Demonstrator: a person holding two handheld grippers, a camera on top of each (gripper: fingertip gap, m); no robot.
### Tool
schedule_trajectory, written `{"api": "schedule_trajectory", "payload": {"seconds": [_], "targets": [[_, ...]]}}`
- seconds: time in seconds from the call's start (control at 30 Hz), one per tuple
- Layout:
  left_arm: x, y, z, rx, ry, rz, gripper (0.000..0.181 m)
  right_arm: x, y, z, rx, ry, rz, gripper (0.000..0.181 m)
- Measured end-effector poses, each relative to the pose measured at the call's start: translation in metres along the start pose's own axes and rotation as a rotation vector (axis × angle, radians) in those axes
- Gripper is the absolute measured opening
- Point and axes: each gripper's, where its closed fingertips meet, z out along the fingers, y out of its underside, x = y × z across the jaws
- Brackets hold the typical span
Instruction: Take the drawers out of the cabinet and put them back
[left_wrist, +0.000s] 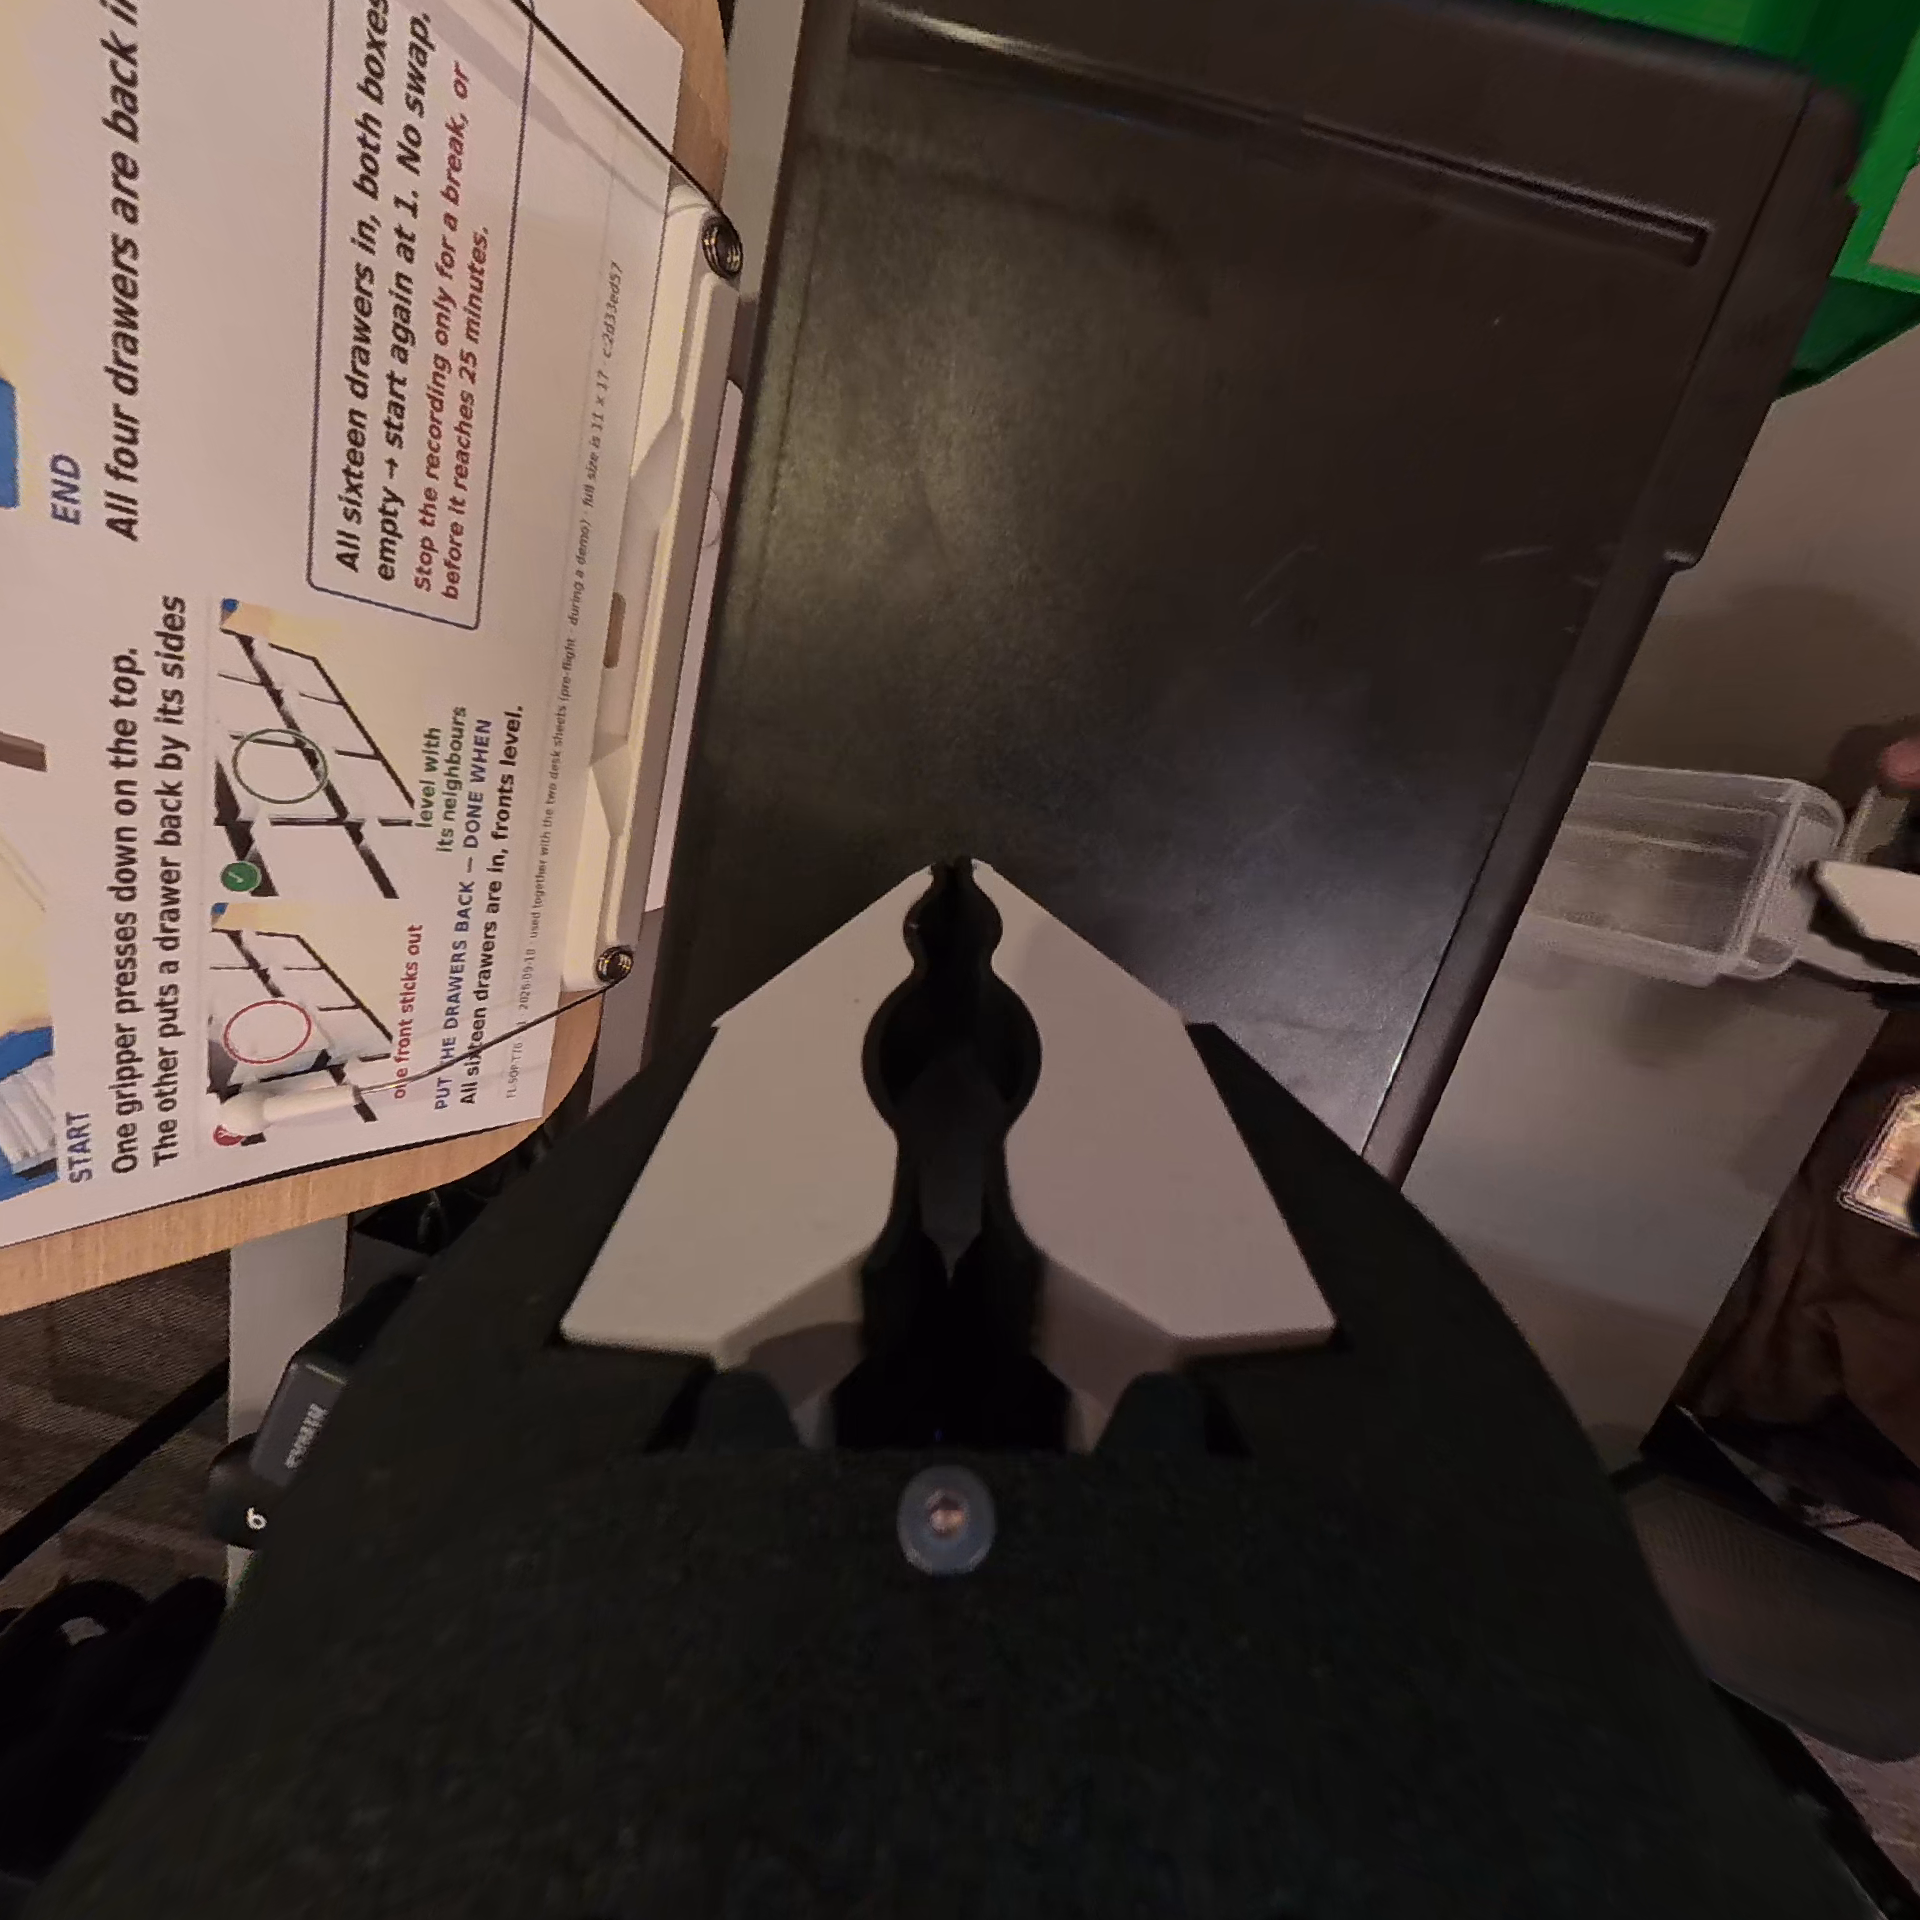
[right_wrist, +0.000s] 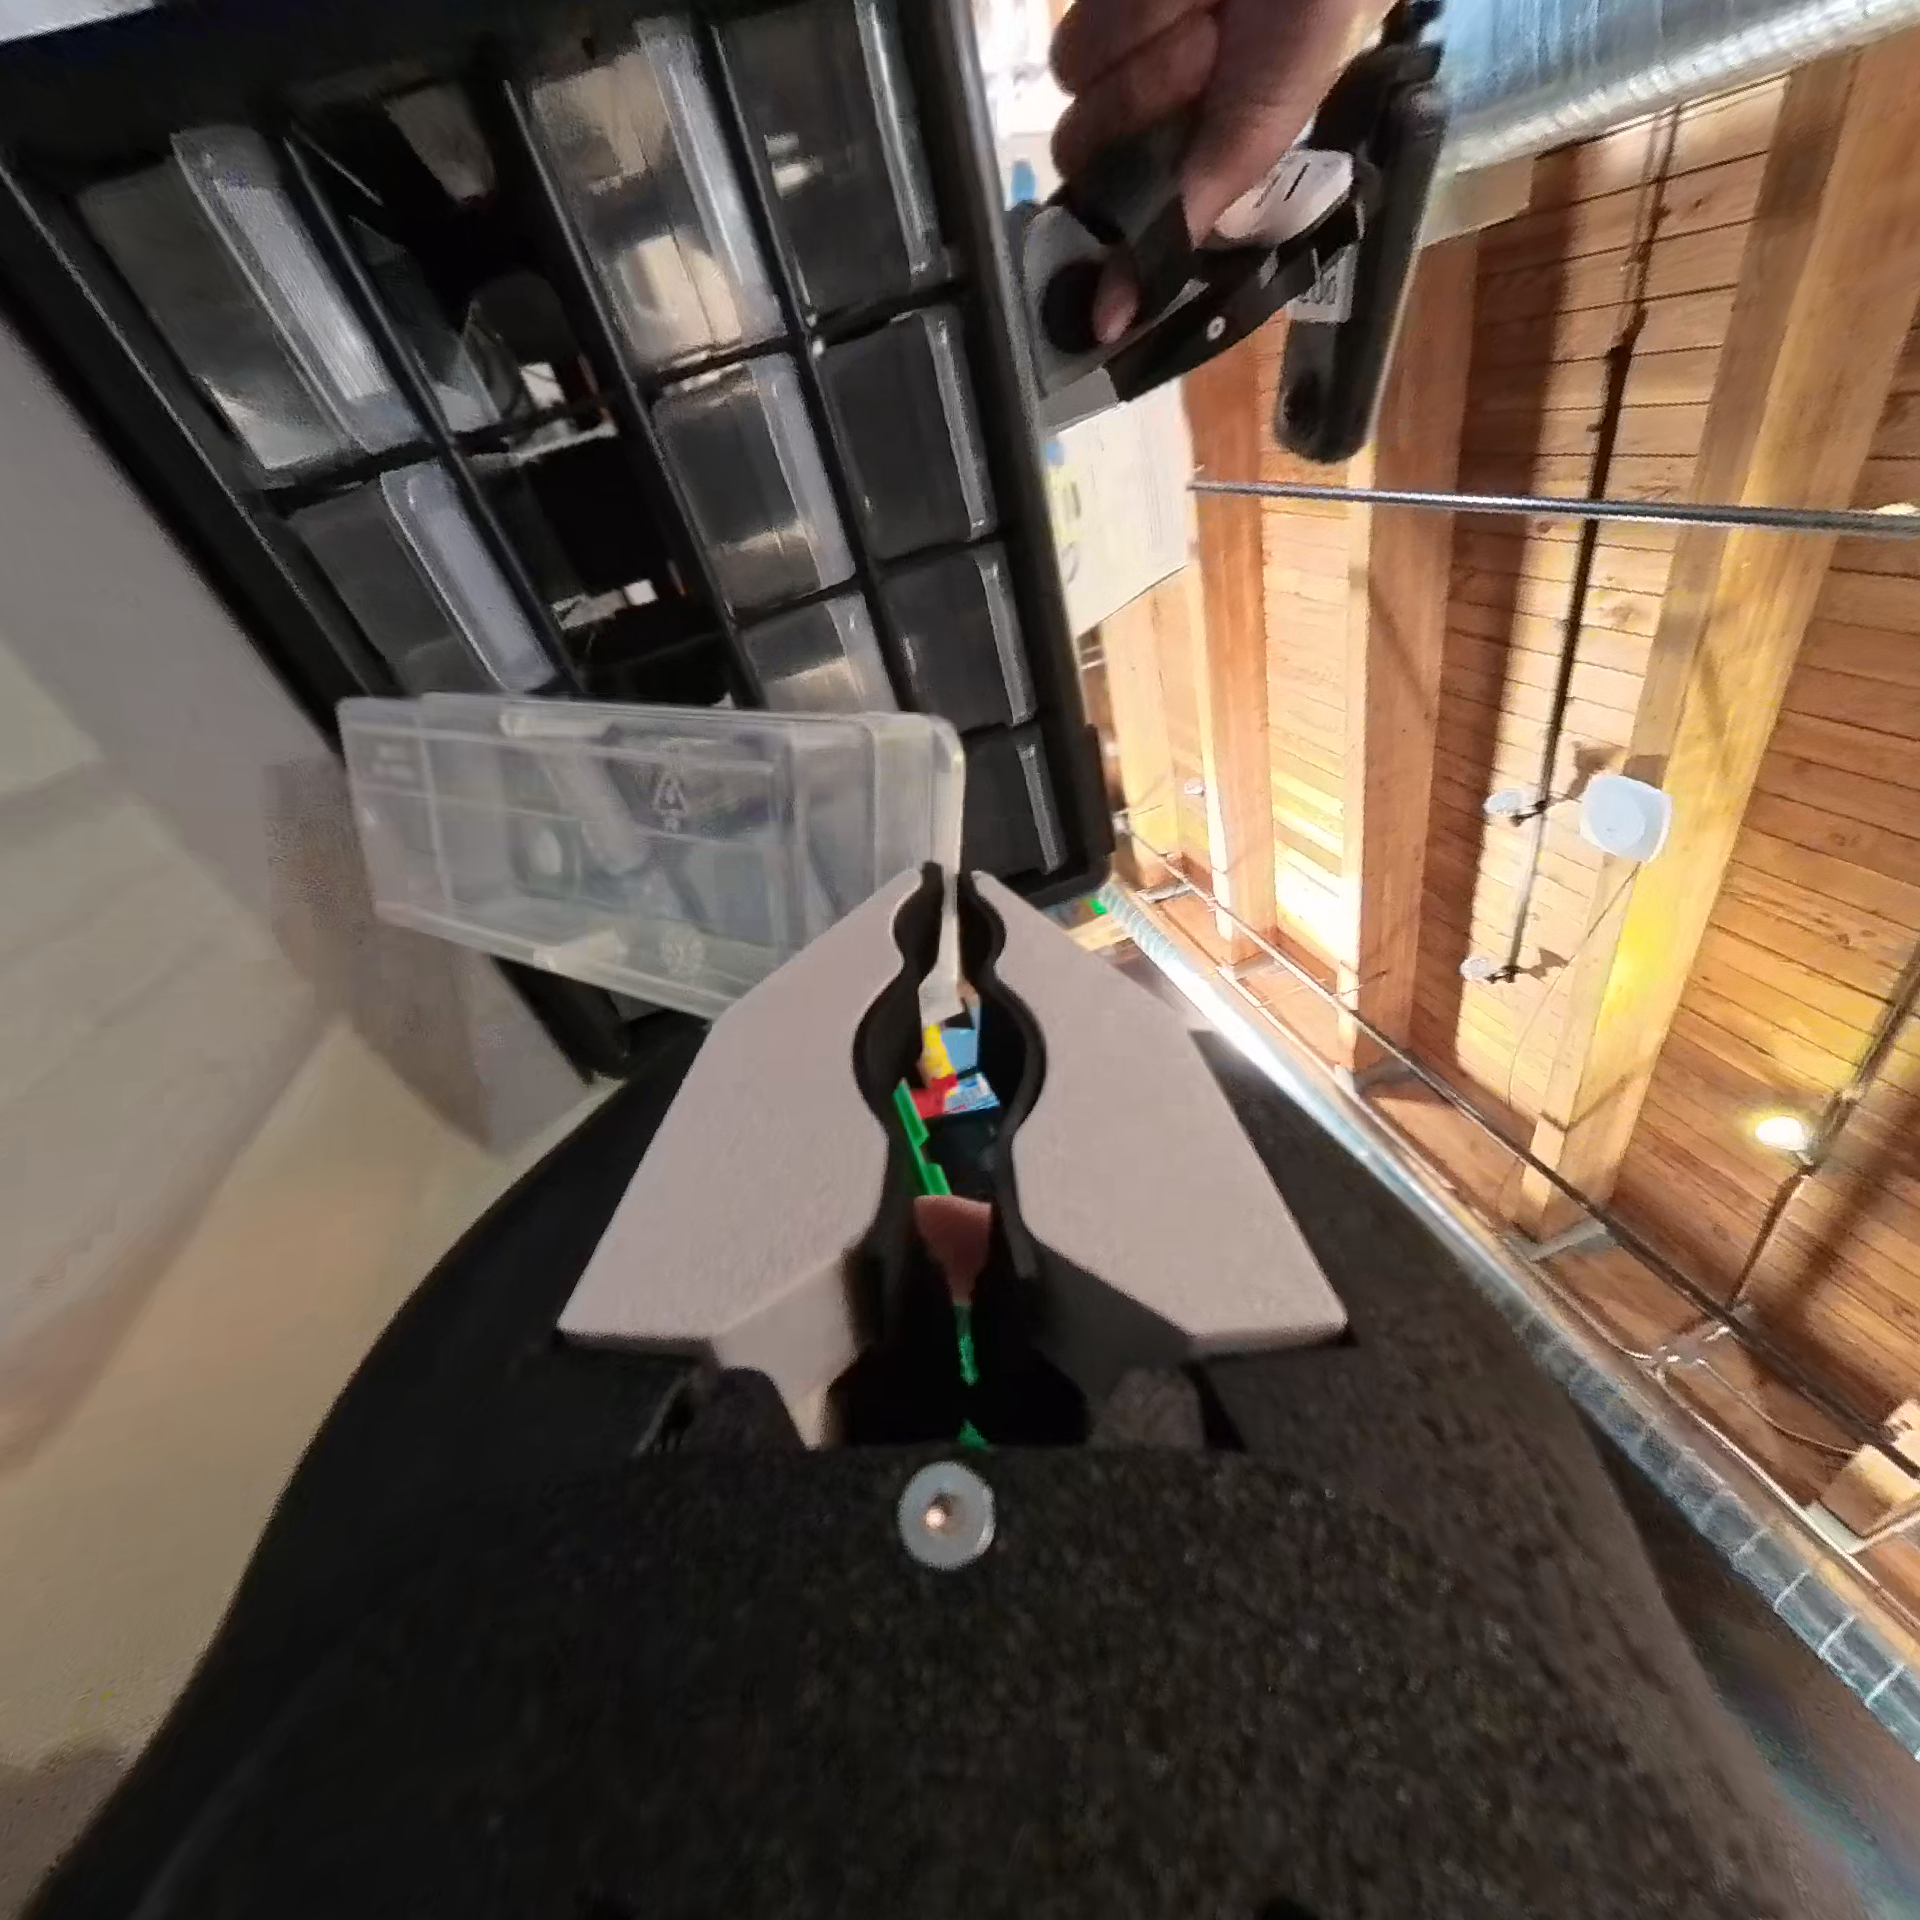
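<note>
Right hand-held gripper (right_wrist: 951, 883) pinches the front lip of a clear plastic drawer (right_wrist: 634, 842), out of the black plastic cabinet (right_wrist: 582, 416); its long side runs leftward. Left hand-held gripper (left_wrist: 954, 871) is closed, empty, its tips against the cabinet's top.

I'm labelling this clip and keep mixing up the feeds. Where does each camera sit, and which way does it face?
Left wrist view: on the left gripper, looking along its closed fingers at the cabinet's plain black top; no hand shows.
Right wrist view: on the right gripper, facing the cabinet's drawer front, fingers shut on a clear drawer's handle; a hand holding the left gripper shows above.
Shared: the cabinet and the drawer.
</note>
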Motion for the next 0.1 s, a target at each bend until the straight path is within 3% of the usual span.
{"api": "schedule_trajectory", "payload": {"seconds": [0.03, 0.1], "targets": [[0.0, 0.0, 0.0001, -0.002, -0.001, 0.002, 0.0, -0.0002, 0.0026, -0.0003, -0.006, -0.02, 0.003, 0.002], [0.0001, 0.0, 0.0, -0.003, 0.0, 0.001, 0.0, 0.0029, 0.0083, -0.0042, -0.008, -0.02, -0.039, 0.001]]}}
